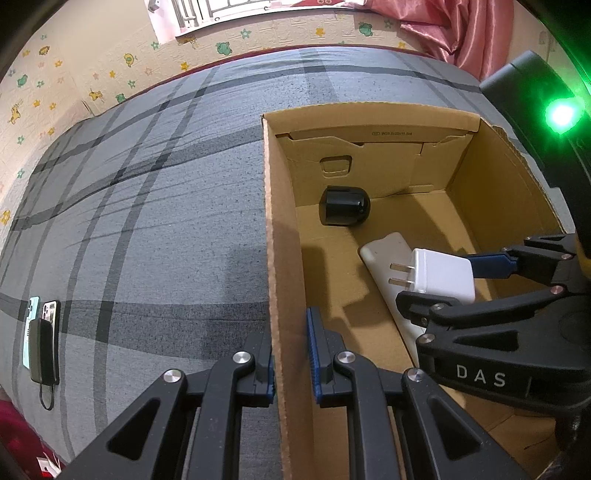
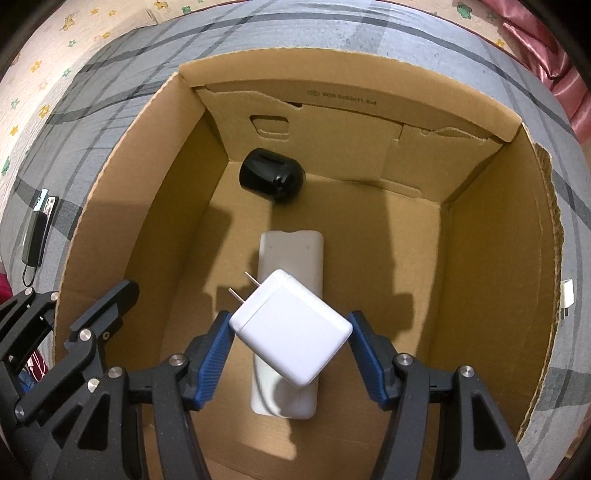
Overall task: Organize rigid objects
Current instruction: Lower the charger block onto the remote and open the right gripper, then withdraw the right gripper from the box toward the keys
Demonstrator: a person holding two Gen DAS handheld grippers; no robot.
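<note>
An open cardboard box [image 1: 513,206] sits on a grey plaid bed. My left gripper [image 1: 291,354] is shut on the box's left wall, one finger outside and one inside. My right gripper [image 2: 290,332] hangs inside the box, pointing down, shut on a white wall charger [image 2: 291,328] held corner to corner between the blue pads [image 2: 212,365], prongs toward the far left. In the left wrist view the charger [image 1: 439,273] hovers just above a long white flat device [image 1: 384,254] lying on the box floor. A black rounded object [image 2: 271,179] lies near the far wall.
On the bedspread [image 1: 147,221] left of the box lie two phones and a dark power bank with a cable [image 1: 42,347]. A small white plug [image 2: 567,299] lies outside the box's right wall. A sticker-covered wall and pink curtain [image 1: 461,26] bound the bed's far side.
</note>
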